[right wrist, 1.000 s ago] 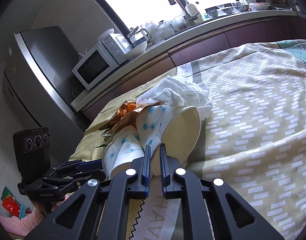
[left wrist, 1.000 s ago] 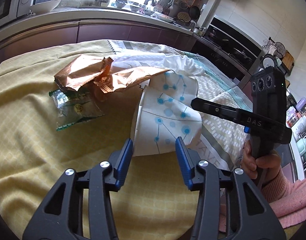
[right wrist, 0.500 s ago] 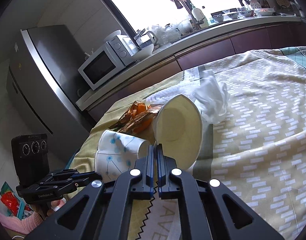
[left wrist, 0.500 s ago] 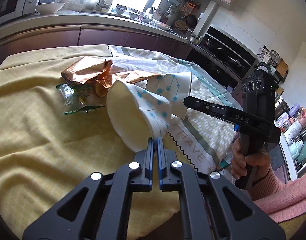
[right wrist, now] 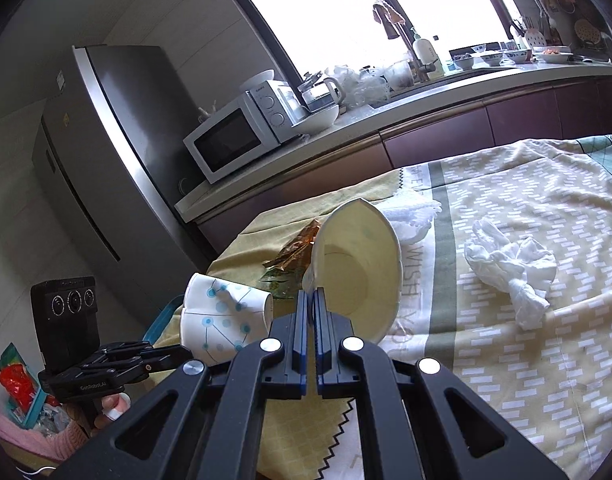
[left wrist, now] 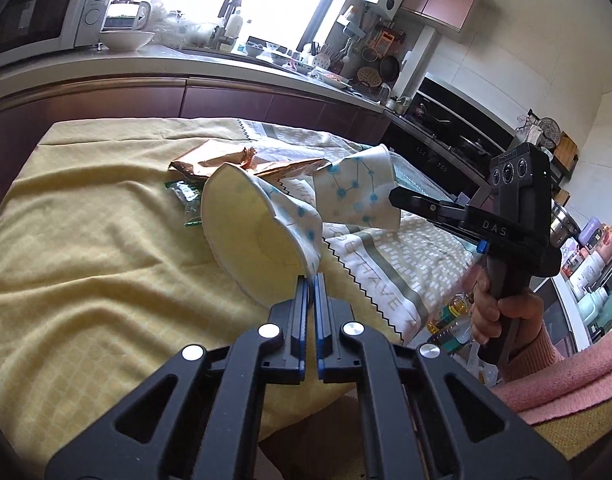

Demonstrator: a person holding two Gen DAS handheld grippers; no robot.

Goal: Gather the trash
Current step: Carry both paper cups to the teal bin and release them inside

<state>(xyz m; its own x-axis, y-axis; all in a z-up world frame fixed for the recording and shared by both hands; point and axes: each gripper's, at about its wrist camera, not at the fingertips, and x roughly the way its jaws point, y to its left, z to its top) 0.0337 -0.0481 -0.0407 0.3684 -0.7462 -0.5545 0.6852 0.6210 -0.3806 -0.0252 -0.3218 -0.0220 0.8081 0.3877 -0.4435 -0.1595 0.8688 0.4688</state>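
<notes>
My left gripper [left wrist: 310,280] is shut on the rim of a crushed white paper cup with blue dots [left wrist: 249,224] and holds it above the yellow tablecloth [left wrist: 85,248]. My right gripper [right wrist: 310,294] is shut on the rim of a second paper cup [right wrist: 358,264], also lifted; this cup shows in the left wrist view [left wrist: 358,194] with the right gripper [left wrist: 394,196] on it. The left gripper's cup shows in the right wrist view [right wrist: 221,316]. A copper foil wrapper [left wrist: 221,158] and a green clear wrapper [left wrist: 185,192] lie on the cloth. A crumpled white tissue [right wrist: 510,268] lies to the right.
The kitchen counter [left wrist: 165,64] with a microwave [right wrist: 233,136] and dishes runs behind the table. A steel fridge [right wrist: 97,152] stands at the left. A white cloth [right wrist: 410,216] lies behind the cups. A bin with trash [right wrist: 29,404] sits low on the left.
The left gripper closed on one cup. Both cups were lifted off the cloth and pulled apart. The tissue that lay against them now lies alone on the cloth.
</notes>
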